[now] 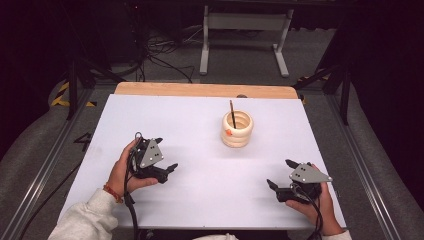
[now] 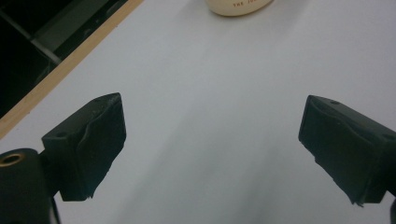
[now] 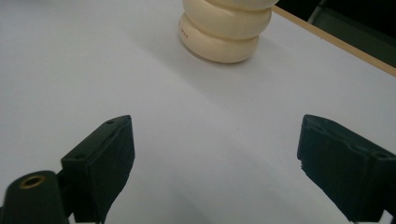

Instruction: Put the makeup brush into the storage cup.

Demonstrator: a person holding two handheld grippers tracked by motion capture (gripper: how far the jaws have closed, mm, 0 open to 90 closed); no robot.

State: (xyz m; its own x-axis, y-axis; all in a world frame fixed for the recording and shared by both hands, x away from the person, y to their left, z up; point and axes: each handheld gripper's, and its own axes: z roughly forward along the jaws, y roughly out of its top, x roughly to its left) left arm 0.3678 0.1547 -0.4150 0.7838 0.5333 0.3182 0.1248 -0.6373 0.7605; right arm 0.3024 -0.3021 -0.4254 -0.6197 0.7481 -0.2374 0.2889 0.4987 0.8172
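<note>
High view: a cream holder (image 1: 237, 129) stands upright on the white surface (image 1: 200, 150), right of centre and toward the far edge, well apart from both claws. It is shaped like three rounded rings stacked one on another, smooth and glossy, with a small orange mark on its near side. A thin dark stick (image 1: 232, 114), perhaps a pencil or a brush handle since it is too small to tell, stands inside it. The stick's long axis runs nearly vertical, leaning slightly toward the far left, and its tip rises above the rim.

The surface is matt and pale, with a light wooden strip (image 1: 205, 90) along its far edge.

The left claw (image 1: 163, 154) sits at the near left of the surface, held in a hand, its black jaws spread wide with nothing between them. In the left gripper view the jaws are blocky, with rough, worn pads (image 2: 100, 144), and the holder's base (image 2: 236, 6) shows at the top edge, bearing small printed letters.

The right claw (image 1: 282, 175) sits at the near right, also spread wide and holding nothing. In the right gripper view the holder (image 3: 224, 30) stands ahead of the jaws, its bulging rings plain to see.
</note>
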